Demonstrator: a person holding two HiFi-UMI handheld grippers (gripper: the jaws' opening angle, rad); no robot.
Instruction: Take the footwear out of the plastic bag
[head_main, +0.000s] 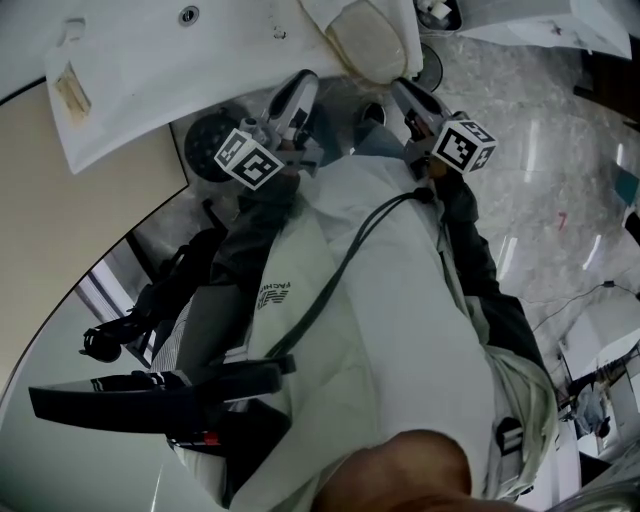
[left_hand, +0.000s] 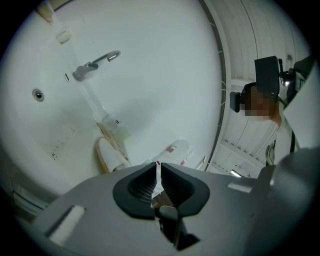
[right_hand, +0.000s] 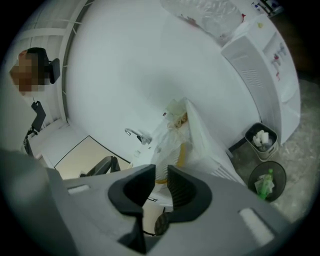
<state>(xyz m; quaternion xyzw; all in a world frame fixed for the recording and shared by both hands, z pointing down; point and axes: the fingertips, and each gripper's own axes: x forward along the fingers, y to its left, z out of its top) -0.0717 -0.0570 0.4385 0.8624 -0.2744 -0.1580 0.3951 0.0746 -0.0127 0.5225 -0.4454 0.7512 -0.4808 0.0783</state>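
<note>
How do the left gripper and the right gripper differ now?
The left gripper has jaws shut on a thin plastic strip; the right gripper has them apart, pressing nothing. The left gripper faces a slipper lying on the tub; the right gripper faces the bag. Both see the tub.

Slipper (left_hand: 111, 156) on white surface (left_hand: 150, 65), perhaps tub

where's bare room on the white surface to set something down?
Biggest bare patch: the white surface right of the faucet, up to the curved rim. A smaller one lies between the drain and the faucet. Crowded below the faucet, where a slipper and a wrapped packet lie close together.
</note>
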